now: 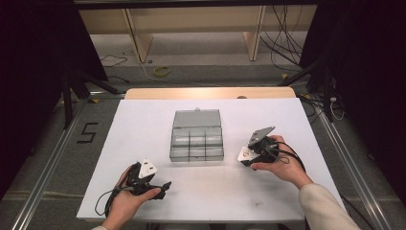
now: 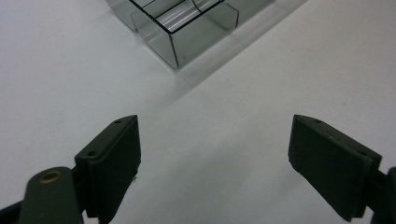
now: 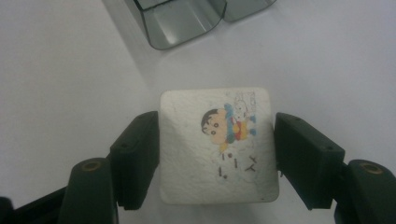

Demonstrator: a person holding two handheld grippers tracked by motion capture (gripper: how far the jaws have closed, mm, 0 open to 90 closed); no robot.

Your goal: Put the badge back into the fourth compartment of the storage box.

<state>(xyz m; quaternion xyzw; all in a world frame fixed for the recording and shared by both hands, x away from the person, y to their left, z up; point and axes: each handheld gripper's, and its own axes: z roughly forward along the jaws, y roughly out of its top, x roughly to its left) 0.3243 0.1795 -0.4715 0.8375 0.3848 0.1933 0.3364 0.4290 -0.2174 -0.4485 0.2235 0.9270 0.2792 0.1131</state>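
The right hand-held gripper [image 3: 217,154] clasps a white cartoon-printed eraser [image 3: 217,147] between its jaws, just beside the clear compartment box [image 1: 197,135] on the white worktop [image 1: 143,124]. The left hand-held gripper [image 2: 215,154] gapes wide, holding nothing.

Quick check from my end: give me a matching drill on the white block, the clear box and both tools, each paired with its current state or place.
Things:
1. left tool
2. right tool
3. white block
4. clear box

States or places:
A. lid open, mid-table
B. open over bare white table
C. bears a cartoon picture
D. closed on the block's two sides

Pairs: 1-B, 2-D, 3-C, 4-A
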